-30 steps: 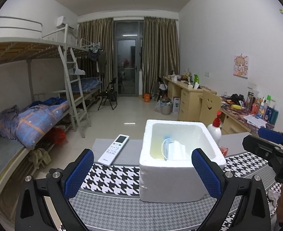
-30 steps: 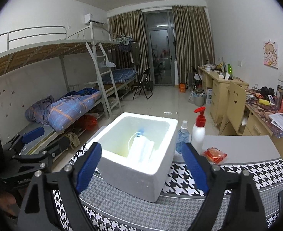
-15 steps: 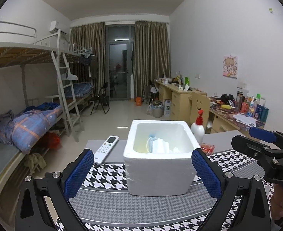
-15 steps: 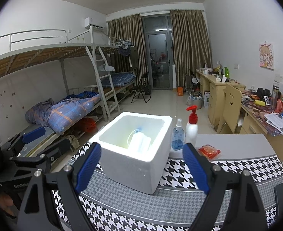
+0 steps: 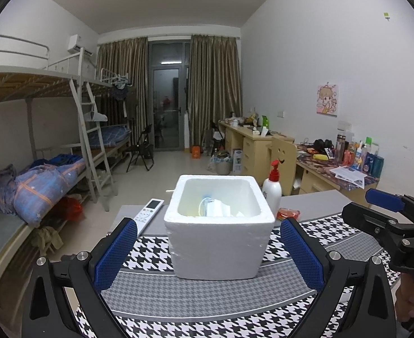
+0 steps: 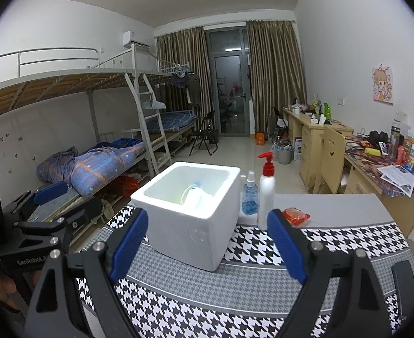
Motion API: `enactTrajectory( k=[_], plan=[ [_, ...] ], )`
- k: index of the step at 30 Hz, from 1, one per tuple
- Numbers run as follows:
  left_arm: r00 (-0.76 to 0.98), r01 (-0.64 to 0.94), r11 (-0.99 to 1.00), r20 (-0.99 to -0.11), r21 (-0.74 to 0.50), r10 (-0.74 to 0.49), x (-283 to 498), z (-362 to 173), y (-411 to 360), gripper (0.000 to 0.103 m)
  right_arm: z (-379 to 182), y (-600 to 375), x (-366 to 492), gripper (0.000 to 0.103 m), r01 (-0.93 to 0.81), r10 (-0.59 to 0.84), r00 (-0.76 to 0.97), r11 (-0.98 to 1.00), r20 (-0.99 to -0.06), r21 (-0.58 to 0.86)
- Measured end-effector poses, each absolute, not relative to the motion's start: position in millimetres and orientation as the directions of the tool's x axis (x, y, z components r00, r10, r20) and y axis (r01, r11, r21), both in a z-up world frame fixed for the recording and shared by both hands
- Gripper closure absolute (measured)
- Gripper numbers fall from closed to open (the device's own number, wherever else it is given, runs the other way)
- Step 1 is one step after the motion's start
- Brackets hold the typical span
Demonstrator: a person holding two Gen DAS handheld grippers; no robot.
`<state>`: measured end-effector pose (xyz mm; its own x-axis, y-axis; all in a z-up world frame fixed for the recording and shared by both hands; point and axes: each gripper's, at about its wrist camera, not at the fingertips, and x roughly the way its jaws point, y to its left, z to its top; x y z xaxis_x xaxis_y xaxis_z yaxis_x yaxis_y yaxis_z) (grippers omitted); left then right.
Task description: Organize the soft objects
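Standing on the houndstooth cloth (image 5: 156, 256) that covers the near part of the worktop (image 6: 345, 205) is a white foam box (image 5: 219, 245), open at the top. Inside it lie a few soft things: a pale blue face mask (image 5: 216, 209) with its ear loop showing, leaning toward the box's right-hand side (in the right wrist view it (image 6: 198, 197) shows as a white folded bundle against the far inner wall).

The left hand-held gripper (image 5: 208, 252) hovers in front of the box with its blue-padded fingers (image 5: 116, 253) spread wide and nothing between them; the box sits in the gap as seen from behind, but the pads are apart from its walls. The right hand-held gripper (image 6: 208, 246) is likewise released and empty, its blue pads (image 6: 284, 243) wide apart, pointed at the box from the right side. Each gripper can be seen at the edge of the other's view: the right one (image 5: 390, 219) at the far right, the left one (image 6: 49, 214) at the far left.

Just right of the box stand a white pump bottle (image 6: 266, 197) with a red top and a small blue spray bottle (image 6: 249, 197), both upright. A small red packet (image 6: 295, 215) lies flat near the pump bottle's base. Left of the box a white remote control (image 5: 149, 214) rests on the grey surface, partly past the cloth's edge.

Beyond the worktop is a bunk bed (image 5: 37, 129) with a rolled blue quilt (image 5: 43, 188) on the lower bunk.
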<state>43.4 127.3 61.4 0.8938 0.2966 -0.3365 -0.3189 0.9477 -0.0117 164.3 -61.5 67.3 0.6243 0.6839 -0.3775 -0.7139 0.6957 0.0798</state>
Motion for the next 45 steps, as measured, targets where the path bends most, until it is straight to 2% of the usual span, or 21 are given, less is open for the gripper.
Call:
enactTrajectory(
  k=[32,38,45],
  plan=[
    [0.916,-0.279,0.96,-0.301,-0.001,0.266,13,40,87,0.001,45,-106,127,0.014,-0.709,0.678,0.65,0.704,-0.343,0.049],
    [0.93,-0.264,0.964,-0.276,-0.041,0.243,-1,37,85,0.001,39,-109,118,0.014,-0.708,0.667,0.66,0.706,-0.346,0.013],
    [0.924,-0.292,0.956,-0.27,-0.042,0.271,-7,33,82,0.001,33,-117,117,0.014,-0.701,0.662,0.664,0.713,-0.347,0.02]
  ],
)
